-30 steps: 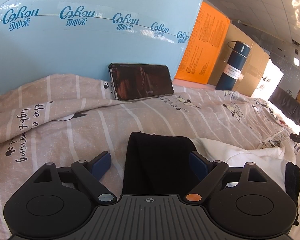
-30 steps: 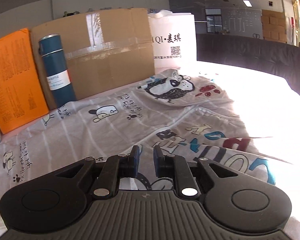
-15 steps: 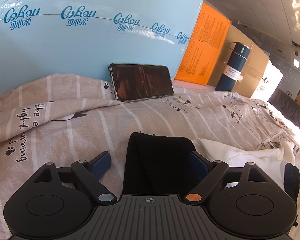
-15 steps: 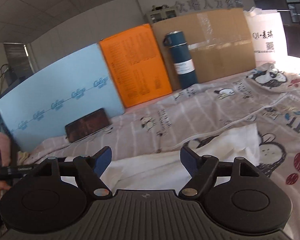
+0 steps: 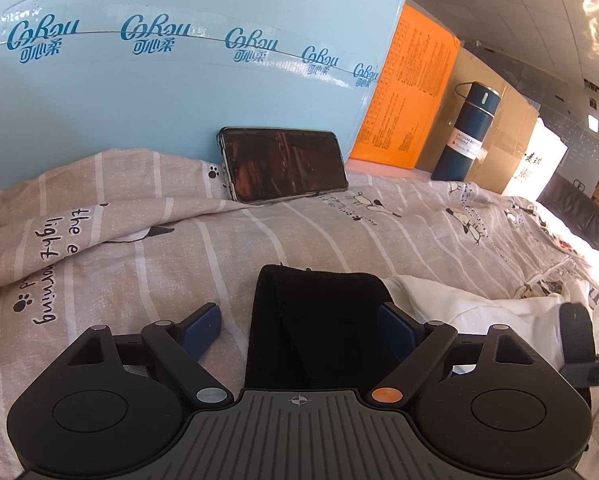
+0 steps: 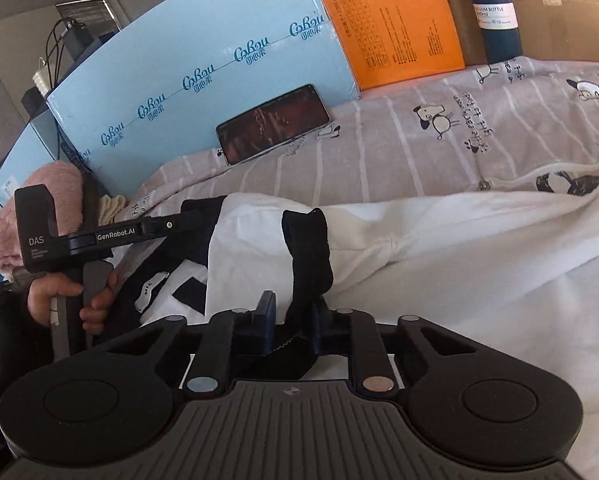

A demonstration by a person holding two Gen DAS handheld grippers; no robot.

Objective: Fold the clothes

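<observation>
Garment (image 6: pixel 439 264): white top with black trim and a black-and-white print, lying spread and rumpled along the near edge of the bed, on a grey striped sheet (image 5: pixel 259 240) printed with cartoon dogs.

One black cuff (image 5: pixel 319 320) lies flat between the fingers of the left gripper (image 5: pixel 299 332), which stand wide apart and grip nothing. The other black cuff (image 6: pixel 309 248) rises in a loop from the right gripper (image 6: pixel 291 320), whose fingers pinch its lower end.

Progress, as judged: no stacked, squared layers are visible; the body is loose and creased, so the fold looks incomplete. A sleeve being carried over would fit; whether earlier folds exist cannot be told.

Writing: "CoRou" with Chinese characters, repeated along the light-blue box (image 5: pixel 179 80) at the far edge; "VACUUM BOTTLE" on the dark blue flask (image 6: pixel 495 12); "DAS" and "GenRobot.AI" on the left gripper's body. Text on the orange box (image 6: pixel 391 20) is too small to read. A phone (image 5: pixel 283 168) leans against the blue box.
</observation>
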